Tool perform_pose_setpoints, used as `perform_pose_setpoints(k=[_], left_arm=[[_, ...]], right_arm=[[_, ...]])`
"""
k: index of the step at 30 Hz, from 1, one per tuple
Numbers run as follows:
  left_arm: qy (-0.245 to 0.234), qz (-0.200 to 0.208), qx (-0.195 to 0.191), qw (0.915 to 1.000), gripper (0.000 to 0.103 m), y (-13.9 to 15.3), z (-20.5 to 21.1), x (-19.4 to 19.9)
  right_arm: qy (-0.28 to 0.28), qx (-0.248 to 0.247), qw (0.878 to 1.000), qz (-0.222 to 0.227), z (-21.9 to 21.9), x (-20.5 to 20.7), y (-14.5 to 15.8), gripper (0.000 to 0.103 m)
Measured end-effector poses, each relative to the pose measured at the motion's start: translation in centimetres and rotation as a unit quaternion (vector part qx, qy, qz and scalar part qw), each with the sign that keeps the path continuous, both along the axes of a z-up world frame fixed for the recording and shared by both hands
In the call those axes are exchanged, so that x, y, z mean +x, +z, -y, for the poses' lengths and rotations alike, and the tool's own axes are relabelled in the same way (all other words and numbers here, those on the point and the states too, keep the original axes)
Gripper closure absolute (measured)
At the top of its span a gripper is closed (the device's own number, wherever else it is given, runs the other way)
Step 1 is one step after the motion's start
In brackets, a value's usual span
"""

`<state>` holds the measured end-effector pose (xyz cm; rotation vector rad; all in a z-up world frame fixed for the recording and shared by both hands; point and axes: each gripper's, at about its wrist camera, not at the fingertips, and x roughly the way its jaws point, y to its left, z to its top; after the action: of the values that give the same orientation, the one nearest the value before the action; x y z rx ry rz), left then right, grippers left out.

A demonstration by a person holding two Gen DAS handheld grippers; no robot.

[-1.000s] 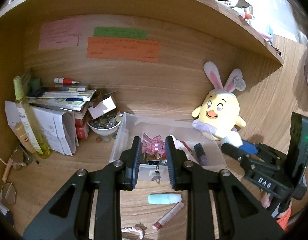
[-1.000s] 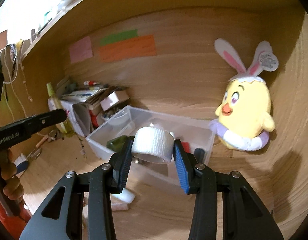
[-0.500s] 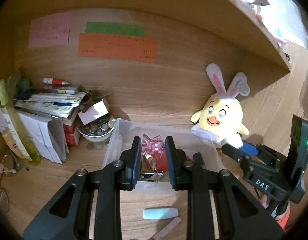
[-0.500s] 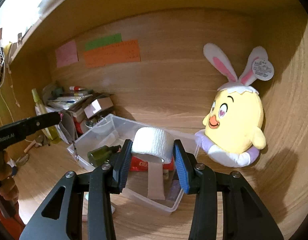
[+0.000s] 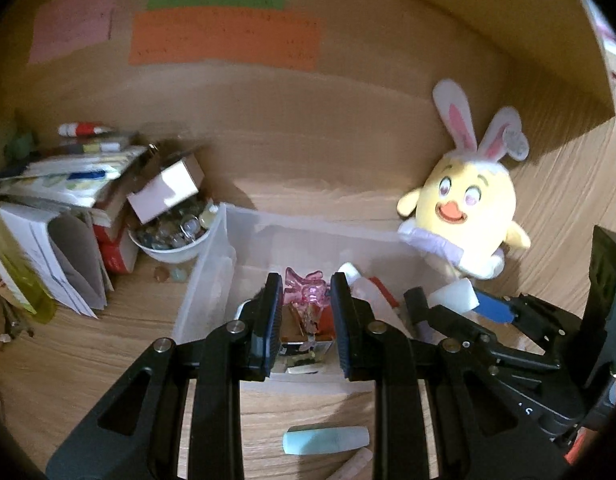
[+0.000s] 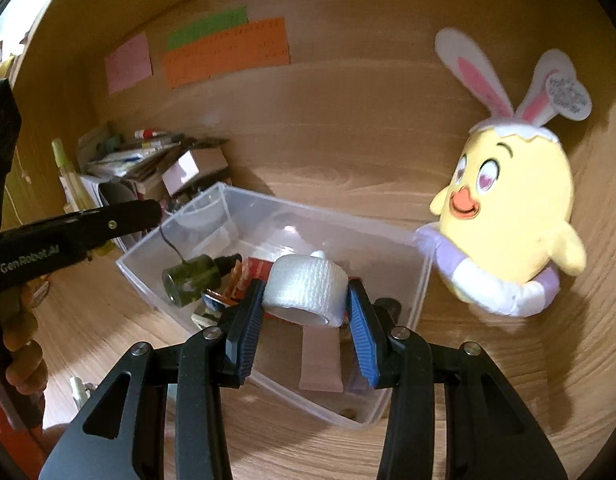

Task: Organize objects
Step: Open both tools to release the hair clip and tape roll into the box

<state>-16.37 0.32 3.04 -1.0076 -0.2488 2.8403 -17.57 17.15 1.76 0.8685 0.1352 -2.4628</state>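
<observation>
A clear plastic bin stands on the wooden desk and holds several small items. My left gripper is shut on a pink translucent hair clip and holds it above the bin's near side. My right gripper is shut on a white tape roll and holds it over the bin's right part. The right gripper also shows in the left wrist view with the roll. The left gripper's finger shows in the right wrist view, over the bin's left edge.
A yellow bunny-eared chick plush sits right of the bin. A white bowl of stones, a small box and stacked books are left. A mint capsule lies in front. A green bottle lies in the bin.
Both grippers have moved forward toward the bin with their loads. The bin and plush appear larger and closer. Both grips are unchanged.
</observation>
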Motion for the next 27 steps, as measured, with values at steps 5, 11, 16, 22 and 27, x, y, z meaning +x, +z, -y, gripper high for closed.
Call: perform_pose_setpoints(k=[5,11,16,22,27], left_arm=[[-0.015,0.021,0.008,0.9996,0.079,-1.6,-0.4,-0.9],[-0.026,0.041,0.013,0.9987,0.079,-2.9,-0.7,-1.7],[-0.026,0.047,0.019,0.9984,0.078,-3.1,-0.5,-1.8],[-0.018,0.037,0.019,0.999,0.052,-2.6,-0.4,-1.4],[-0.016,0.025,0.009,0.9995,0.04,-1.7,-0.5,-0.5]], right_arm=[[0.002,0.011,1.0,0.02,0.5,-0.8,-1.3,0.065],[0.0,0.025,0.999,0.03,0.9,-1.4,-2.0,0.065],[-0.002,0.032,0.999,0.035,1.2,-1.8,-2.3,0.065],[0.002,0.04,0.998,0.045,1.4,-2.0,-2.6,0.06],[-0.003,0.039,0.999,0.029,1.3,-1.4,-2.0,0.04]])
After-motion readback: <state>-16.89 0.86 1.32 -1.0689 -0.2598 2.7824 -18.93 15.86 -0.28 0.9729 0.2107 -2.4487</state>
